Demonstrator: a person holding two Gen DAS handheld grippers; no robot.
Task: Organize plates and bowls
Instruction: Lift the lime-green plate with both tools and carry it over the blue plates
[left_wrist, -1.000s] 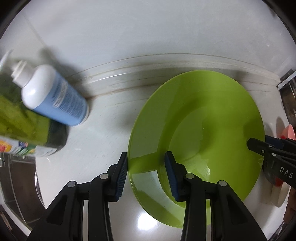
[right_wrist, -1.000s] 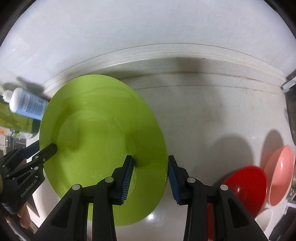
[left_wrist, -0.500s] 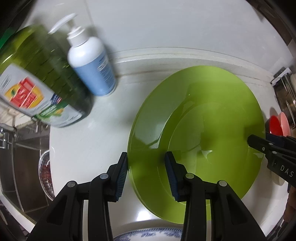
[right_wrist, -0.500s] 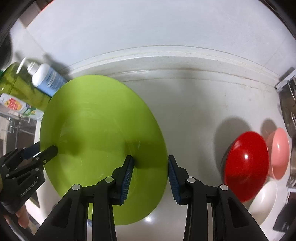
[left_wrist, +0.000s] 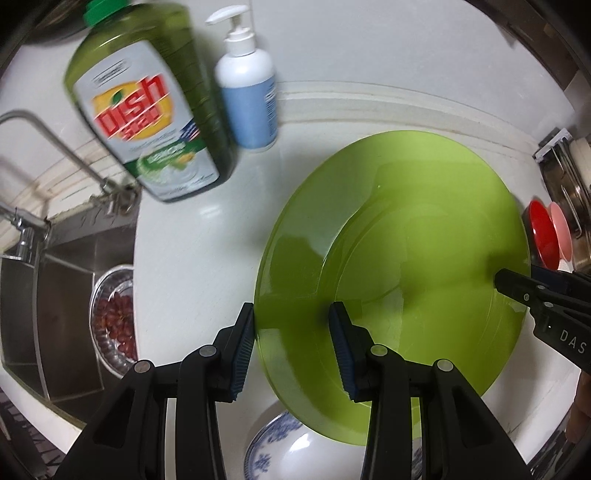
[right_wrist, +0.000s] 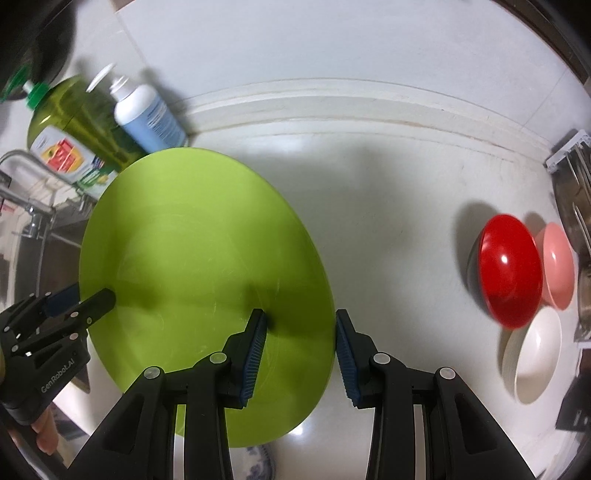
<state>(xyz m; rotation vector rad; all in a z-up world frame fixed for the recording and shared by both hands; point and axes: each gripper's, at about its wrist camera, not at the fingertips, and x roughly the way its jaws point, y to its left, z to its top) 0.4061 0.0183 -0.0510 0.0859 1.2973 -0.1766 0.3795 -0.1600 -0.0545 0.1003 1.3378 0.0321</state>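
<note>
While the left gripper (left_wrist: 291, 343) and right gripper (right_wrist: 300, 350) each pinch an edge, the green plate (left_wrist: 399, 266) hangs above a blue-patterned plate (left_wrist: 273, 443).

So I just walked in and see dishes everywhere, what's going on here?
A person is carrying a green plate over the white counter, one hand-held gripper on each side. The left hand-held gripper straddles the plate's left rim and the right hand-held gripper its right rim. A blue-patterned dish sits just below the plate. A red bowl, pink bowl and white bowl wait on the right by the rack; the soap bottles stand near the sink.
</note>
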